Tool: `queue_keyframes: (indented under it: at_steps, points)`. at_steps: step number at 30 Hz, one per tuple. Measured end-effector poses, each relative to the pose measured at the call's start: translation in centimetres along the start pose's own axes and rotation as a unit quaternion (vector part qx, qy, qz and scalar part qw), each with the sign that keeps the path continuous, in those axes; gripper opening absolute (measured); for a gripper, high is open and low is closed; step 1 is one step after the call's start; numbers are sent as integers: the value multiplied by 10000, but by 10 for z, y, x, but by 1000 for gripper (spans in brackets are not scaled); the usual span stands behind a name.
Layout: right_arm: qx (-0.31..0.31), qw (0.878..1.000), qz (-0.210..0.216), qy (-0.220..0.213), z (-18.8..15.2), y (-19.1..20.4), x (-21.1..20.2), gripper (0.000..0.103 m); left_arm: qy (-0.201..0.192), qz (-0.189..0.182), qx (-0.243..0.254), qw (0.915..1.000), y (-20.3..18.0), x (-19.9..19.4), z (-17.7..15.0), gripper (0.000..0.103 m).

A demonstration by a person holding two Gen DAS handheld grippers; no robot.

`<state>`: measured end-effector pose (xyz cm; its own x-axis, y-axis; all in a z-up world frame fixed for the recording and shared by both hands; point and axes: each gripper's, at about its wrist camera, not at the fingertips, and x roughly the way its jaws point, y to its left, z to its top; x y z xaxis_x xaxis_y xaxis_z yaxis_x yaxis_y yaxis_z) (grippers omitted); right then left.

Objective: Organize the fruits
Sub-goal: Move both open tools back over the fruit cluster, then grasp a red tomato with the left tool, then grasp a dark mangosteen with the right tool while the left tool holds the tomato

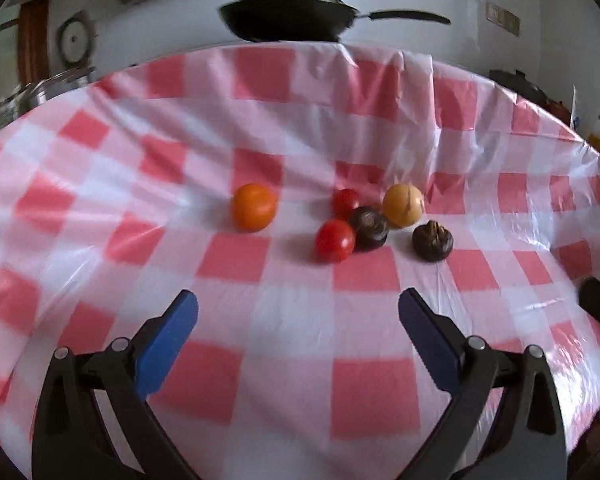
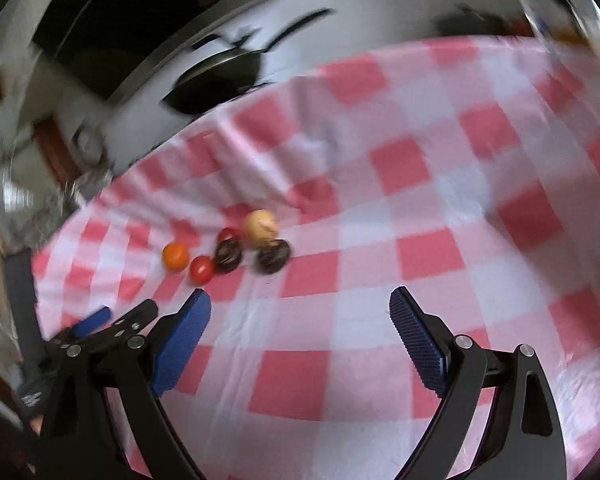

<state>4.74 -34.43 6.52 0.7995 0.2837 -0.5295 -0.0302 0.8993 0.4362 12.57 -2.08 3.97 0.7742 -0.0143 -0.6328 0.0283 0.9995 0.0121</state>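
Left wrist view, six fruits [image 1: 364, 224] loose on checked tablecloth [image 1: 260, 360], left tongs [image 1: 298, 304] and right tongs [image 2: 300, 304] released, empty.

Your left gripper [image 1: 298, 304] with black arms and blue ribbed pads is tilting downward, jaws standing wide with nothing between them, your right gripper [image 2: 300, 302] of the same build is angling down beside it, spread wide and empty.
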Motion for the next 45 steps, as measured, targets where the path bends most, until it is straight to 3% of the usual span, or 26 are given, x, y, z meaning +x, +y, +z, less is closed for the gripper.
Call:
queue_keyframes:
  at_steps: [5, 10, 12, 16, 17, 18, 19, 23, 27, 30, 32, 35, 37, 41, 45]
  points:
    - [-98, 9996, 54, -276, 3, 1, -10, 88, 687, -506, 486, 9952, -10, 46, 19, 82]
    - [-91, 9999, 41, 108, -7, 4, 6, 88, 807, -472, 1103, 9895, -21, 73, 31, 75]
    - [-116, 9999, 42, 89, -7, 5, 6, 88, 931, -555, 1149, 9875, -18, 84, 34, 63]
    - [-111, 9998, 57, 170, -8, 6, 10, 88, 1093, -996, 1130, 9825, -9, 97, 39, 55]
    - [-105, 9997, 77, 189, -8, 6, 11, 88, 1085, -1030, 1185, 9816, -9, 98, 39, 49]
    - [-68, 9997, 107, 217, -9, 4, 12, 88, 1052, -1115, 1212, 9807, -9, 98, 38, 37]
    - [-46, 9997, 113, 228, -9, 4, 12, 88, 1018, -1141, 1204, 9809, -9, 98, 38, 33]
    - [29, 9996, 206, 211, -10, 1, 10, 88, 829, -1215, 1051, 9835, -4, 87, 35, 32]
    - [151, 9994, 293, 133, -11, -5, 6, 88, 587, -1276, 312, 9896, 14, 57, 30, 32]
    - [206, 9994, 269, 99, -10, -8, 6, 88, 406, -1088, -274, 9929, 20, 26, 8, 32]
    - [163, 9996, 234, 59, -10, -6, 5, 88, 309, -904, -394, 9946, 19, 12, -6, 32]
    - [61, 9998, 125, 139, -8, 0, 11, 88, 325, -955, -776, 9919, 22, -4, -19, 32]
    - [-42, 9998, 8, 189, -5, 7, 20, 88, 318, -1100, -971, 9887, 25, -6, -18, 32]
    - [-646, 9961, -481, 365, 4, 36, 50, 88, 127, -927, -863, 9919, 25, -7, -14, 32]
    - [-1103, 9869, -919, 731, 15, 67, 98, 78, 202, -983, -1137, 9884, 42, 3, -17, 32]
